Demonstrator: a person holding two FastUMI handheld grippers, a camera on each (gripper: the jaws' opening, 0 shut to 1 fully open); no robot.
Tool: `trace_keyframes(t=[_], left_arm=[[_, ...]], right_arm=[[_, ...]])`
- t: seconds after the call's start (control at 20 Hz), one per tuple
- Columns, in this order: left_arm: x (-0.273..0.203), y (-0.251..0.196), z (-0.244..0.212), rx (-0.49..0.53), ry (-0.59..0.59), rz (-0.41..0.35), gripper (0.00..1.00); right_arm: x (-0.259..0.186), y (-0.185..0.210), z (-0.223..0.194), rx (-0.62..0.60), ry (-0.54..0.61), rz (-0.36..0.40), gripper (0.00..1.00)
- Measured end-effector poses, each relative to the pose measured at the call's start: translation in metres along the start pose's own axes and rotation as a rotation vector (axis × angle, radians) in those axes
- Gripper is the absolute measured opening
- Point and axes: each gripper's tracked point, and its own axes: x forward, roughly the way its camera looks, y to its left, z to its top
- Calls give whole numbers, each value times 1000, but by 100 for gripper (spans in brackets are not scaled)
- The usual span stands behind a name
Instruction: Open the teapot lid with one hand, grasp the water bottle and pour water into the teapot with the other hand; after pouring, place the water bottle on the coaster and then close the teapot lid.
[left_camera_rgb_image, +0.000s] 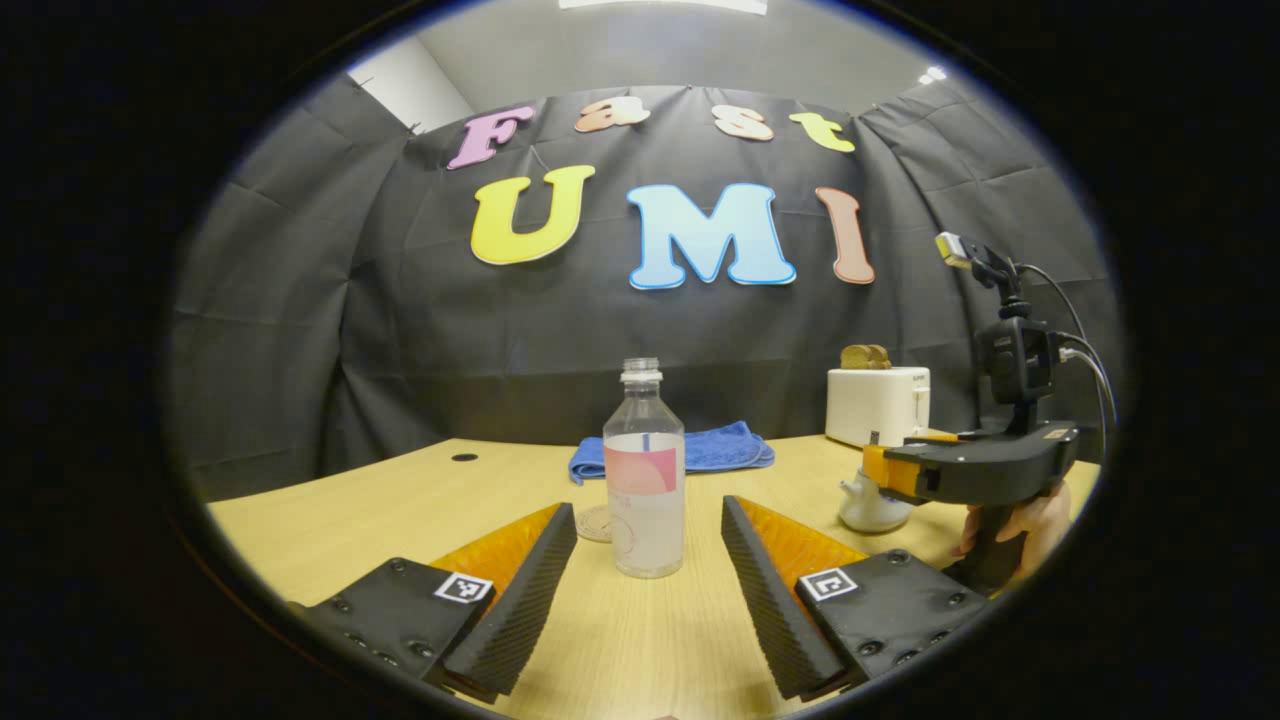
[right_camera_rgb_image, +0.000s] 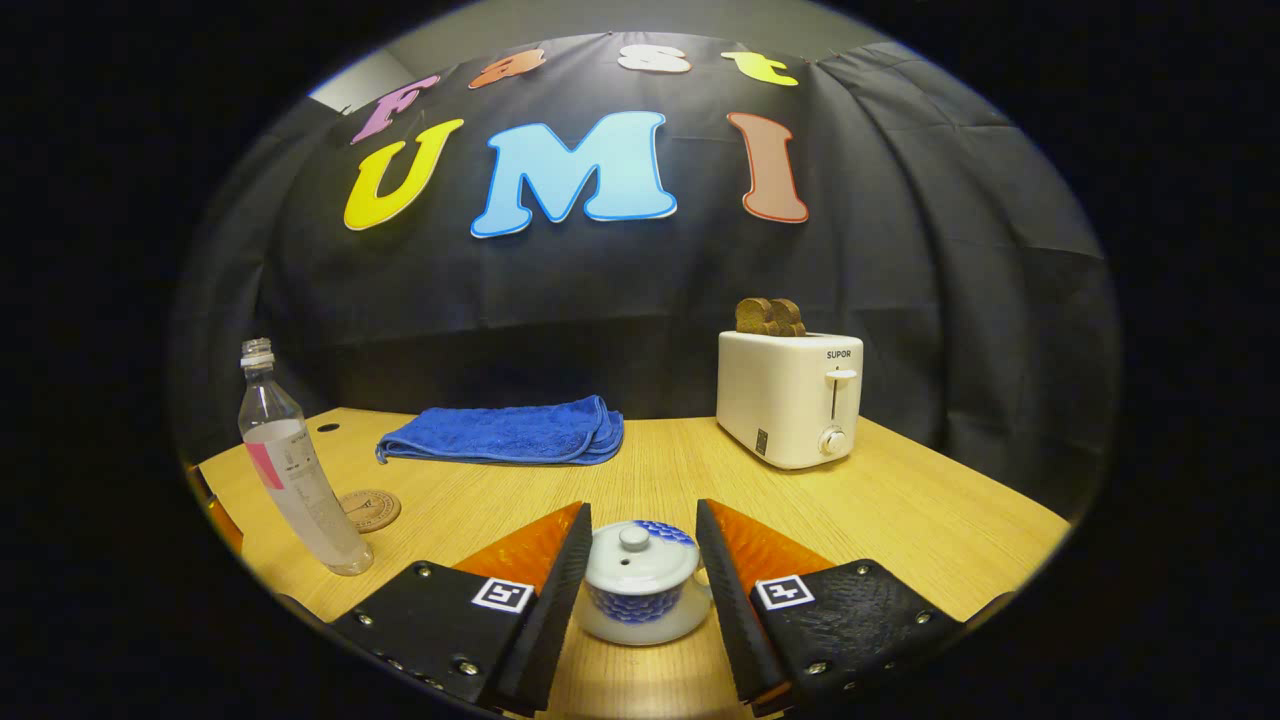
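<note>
We have the right gripper (right_camera_rgb_image: 640, 560) low around the teapot (right_camera_rgb_image: 640, 590), its fingers wide apart, one on each side and not pressing. The lid (right_camera_rgb_image: 640, 560) is on the pot, with a small knob (right_camera_rgb_image: 634, 537) on top. We judge that the step in hand is to open the lid: we should rise a little, put the fingertips at both sides of the knob, close softly and lift straight up, so the pot does not slide.

Our left gripper (left_camera_rgb_image: 650, 560) is also wide open, and the bottle (left_camera_rgb_image: 645, 470) stands upright between its fingers but a little farther, not touched. It has no cap and is partly full, so we must hold it at the middle and keep it vertical until the lid is off. The coaster (left_camera_rgb_image: 597, 523) lies just behind the bottle on its left.

The table (right_camera_rgb_image: 900, 510) is light wood. A blue towel (right_camera_rgb_image: 510, 433) lies folded at the far side, a white toaster (right_camera_rgb_image: 790, 398) with bread at the far right. Black cloth closes the booth behind
</note>
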Motion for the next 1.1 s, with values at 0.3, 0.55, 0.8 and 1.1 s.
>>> trace_keyframes(t=[0.3,0.55,0.8,1.1], left_arm=[[0,0,1,1,-1,0,100],[0,0,0,1,0,0,100],[0,0,0,1,0,0,99],[0,0,0,1,-1,0,99]], right_arm=[[-6,-3,0,-13,-2,-12,43],[1,1,-1,-48,-6,1,17],[3,-2,1,-49,-17,-2,2],[-1,-1,10,-24,-56,19,3]])
